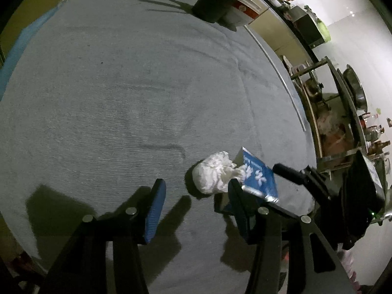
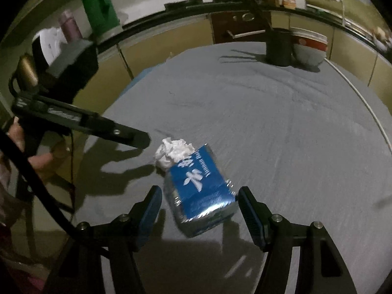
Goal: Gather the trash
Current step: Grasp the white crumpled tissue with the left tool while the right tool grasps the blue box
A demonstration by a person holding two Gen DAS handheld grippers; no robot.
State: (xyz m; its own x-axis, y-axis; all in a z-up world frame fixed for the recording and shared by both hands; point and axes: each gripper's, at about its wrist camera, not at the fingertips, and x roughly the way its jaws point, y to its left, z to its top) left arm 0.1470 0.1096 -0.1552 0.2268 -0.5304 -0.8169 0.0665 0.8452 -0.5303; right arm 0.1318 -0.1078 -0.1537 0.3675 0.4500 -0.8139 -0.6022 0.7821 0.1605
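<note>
In the right wrist view, the right gripper (image 2: 199, 208) hangs low over the bench (image 2: 281, 112), which has a grey cloth on it. Its jaws are spread, and the blue packet (image 2: 203, 186) lies between them at the lower centre of the frame; the pads do not press on it. A crumpled white tissue (image 2: 172, 154) touches the far end of the packet. At the upper right of this frame, a dark cup (image 2: 279, 46) and a white bowl (image 2: 310, 49) stand side by side at the far edge of the bench.

In the left wrist view, the left gripper (image 1: 196, 203) has its jaws spread with nothing between them. The tissue (image 1: 213, 174) and the packet (image 1: 259, 176) lie just beyond its right finger, at the lower right of the frame. A hand (image 2: 17, 134) holds this gripper at the left edge of the right wrist view.
</note>
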